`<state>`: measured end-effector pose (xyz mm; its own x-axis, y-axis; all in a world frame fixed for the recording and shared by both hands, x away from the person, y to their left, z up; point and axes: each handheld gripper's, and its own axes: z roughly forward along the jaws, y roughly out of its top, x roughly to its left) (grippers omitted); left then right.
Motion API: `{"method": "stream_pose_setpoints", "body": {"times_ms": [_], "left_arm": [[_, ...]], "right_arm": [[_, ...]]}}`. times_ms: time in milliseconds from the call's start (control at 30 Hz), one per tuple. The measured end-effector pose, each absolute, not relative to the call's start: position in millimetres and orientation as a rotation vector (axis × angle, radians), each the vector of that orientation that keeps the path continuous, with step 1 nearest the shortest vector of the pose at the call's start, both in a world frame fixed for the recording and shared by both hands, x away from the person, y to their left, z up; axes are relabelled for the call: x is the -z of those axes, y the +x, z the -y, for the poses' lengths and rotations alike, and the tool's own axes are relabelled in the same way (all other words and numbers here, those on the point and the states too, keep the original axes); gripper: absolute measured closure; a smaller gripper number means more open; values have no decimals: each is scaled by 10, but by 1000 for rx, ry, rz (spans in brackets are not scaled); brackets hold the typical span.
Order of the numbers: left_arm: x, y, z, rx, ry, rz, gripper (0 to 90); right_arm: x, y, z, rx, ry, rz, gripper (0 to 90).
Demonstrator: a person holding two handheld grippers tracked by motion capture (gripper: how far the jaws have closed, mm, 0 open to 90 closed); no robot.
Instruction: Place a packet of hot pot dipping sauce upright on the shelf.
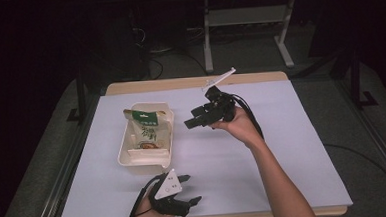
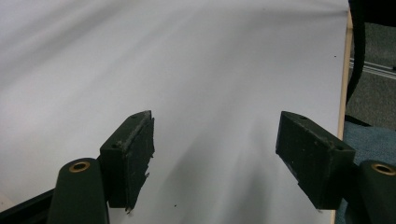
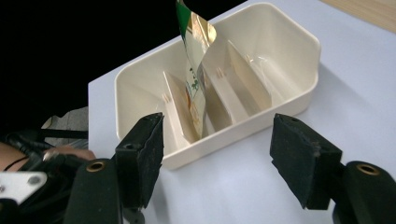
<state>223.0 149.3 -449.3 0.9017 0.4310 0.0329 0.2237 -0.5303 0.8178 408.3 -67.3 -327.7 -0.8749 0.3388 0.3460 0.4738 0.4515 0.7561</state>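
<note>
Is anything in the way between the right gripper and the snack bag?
Nothing visible. The right gripper is open, and just bare white table cover lies between it and the tray. The snack bag stands in a slot, behind the tray's low near wall.

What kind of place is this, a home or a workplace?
Probably a lab or test room: a table under a plain white sheet, bare desk frames behind, and cables on the grey carpet.
</note>
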Motion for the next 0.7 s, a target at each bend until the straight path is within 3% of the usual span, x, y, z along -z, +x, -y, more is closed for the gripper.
{"method": "stream_pose_setpoints", "body": {"times_ms": [700], "left_arm": [[4510, 2247, -1511, -289, 2158, -478, 279]], "right_arm": [[3471, 3833, 1200, 1426, -764, 2558, 335]]}}
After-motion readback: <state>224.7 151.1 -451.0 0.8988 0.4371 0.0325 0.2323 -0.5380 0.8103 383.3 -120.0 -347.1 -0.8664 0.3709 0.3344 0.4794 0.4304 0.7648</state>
